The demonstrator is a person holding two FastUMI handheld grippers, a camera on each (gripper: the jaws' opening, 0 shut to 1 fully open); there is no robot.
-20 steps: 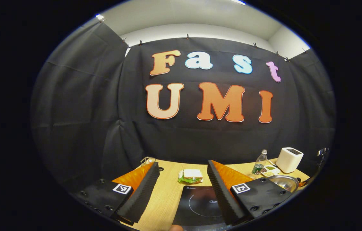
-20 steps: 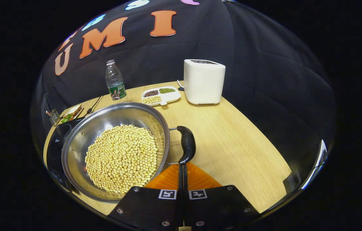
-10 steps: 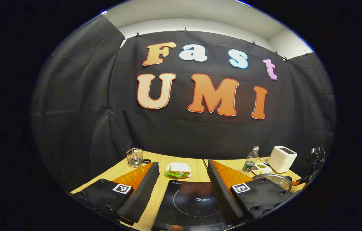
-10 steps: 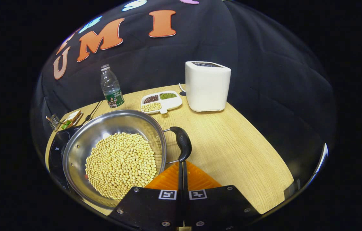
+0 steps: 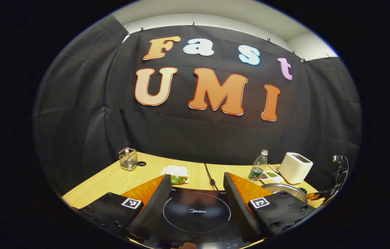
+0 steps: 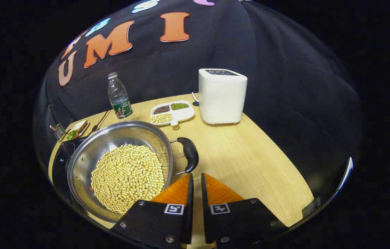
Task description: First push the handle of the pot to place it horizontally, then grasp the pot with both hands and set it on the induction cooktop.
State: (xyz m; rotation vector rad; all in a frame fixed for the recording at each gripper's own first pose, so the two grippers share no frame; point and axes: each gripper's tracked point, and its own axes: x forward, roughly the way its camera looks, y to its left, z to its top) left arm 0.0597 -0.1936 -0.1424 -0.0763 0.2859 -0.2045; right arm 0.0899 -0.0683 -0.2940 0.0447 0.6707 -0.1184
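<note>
Pot (image 6: 119, 162) handle (image 6: 188, 155) lies beyond slightly parted, empty right jaws.

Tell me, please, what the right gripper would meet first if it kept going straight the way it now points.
Most likely the pot's black side handle, which sits just beyond the right gripper, slightly left of its narrow gap. Past that lies bare table, then the white appliance. Depth is hard to judge here.

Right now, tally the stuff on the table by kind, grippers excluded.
Cookware: 2, pot, induction cooktop
Appliance: 1, white toaster
Food and drink: 3, bottle, bean tray, sandwich
Holder: 1, wire basket
Total: 7
</note>
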